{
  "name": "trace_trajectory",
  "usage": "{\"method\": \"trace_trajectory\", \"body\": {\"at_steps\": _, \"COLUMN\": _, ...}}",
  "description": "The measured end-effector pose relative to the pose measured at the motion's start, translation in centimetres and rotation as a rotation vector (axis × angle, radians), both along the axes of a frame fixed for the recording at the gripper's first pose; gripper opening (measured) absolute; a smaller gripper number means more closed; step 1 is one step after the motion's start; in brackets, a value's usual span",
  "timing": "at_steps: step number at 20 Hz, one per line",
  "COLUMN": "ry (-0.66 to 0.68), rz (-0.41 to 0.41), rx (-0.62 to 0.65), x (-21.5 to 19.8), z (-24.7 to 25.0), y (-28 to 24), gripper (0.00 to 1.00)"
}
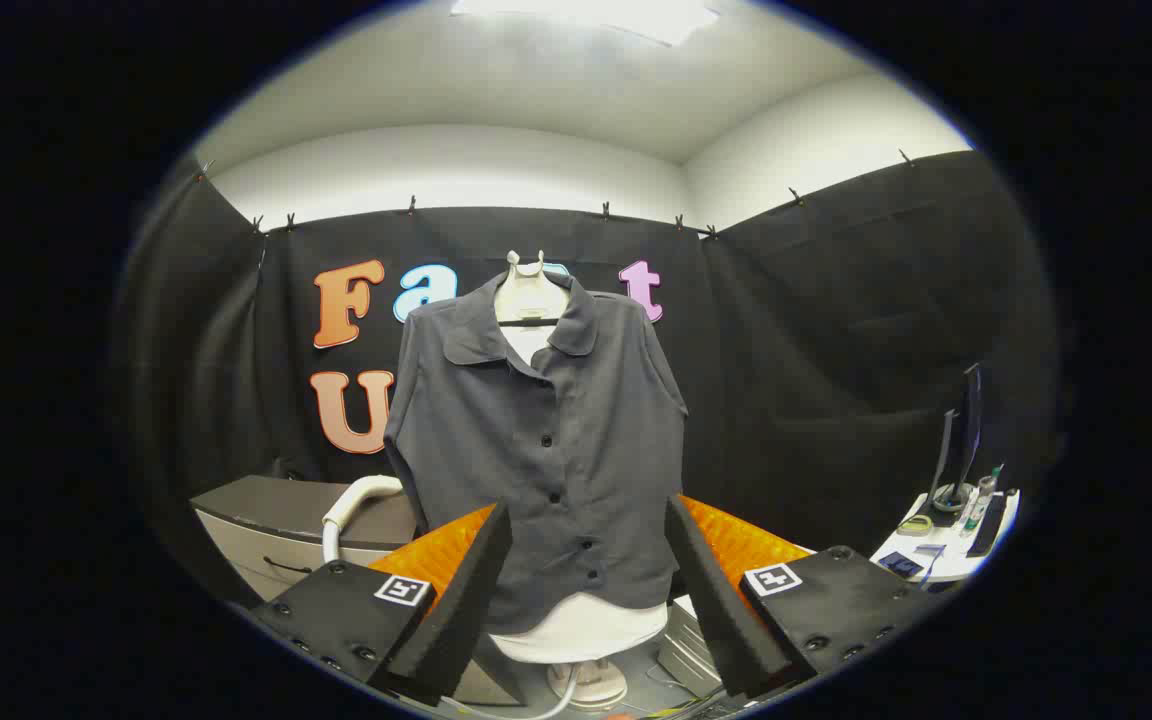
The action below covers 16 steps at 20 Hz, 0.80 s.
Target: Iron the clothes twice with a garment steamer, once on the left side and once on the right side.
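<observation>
A dark grey button-up shirt (546, 440) hangs on a white torso form (581, 630) that stands on a round white base (588, 684), straight ahead of me. The shirt faces me with its collar open at the top. A white steamer hose (354, 503) curves up beside the shirt's left sleeve; the steamer head is hidden from me. My gripper (586, 508) is open, its two fingers spread wide on either side of the shirt's lower hem. Nothing lies between them, and the shirt is well beyond the fingertips.
A low grey cabinet (266, 520) stands left of the form, behind the hose. At the right, a small white table (946, 560) carries a dark monitor (966, 430) and several small items. A pale grey box (686, 645) sits by the form's base.
</observation>
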State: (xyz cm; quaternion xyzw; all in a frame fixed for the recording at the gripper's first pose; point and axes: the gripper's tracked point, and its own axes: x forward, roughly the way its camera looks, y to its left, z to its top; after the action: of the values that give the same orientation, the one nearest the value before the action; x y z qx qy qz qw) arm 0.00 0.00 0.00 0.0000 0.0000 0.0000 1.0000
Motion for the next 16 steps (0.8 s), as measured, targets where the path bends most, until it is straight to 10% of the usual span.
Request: {"method": "trace_trajectory", "body": {"at_steps": 16, "ry": 0.062, "rz": 0.121, "rx": 0.009, "x": 0.7, "z": -1.5, "y": 7.0, "gripper": 0.98}}
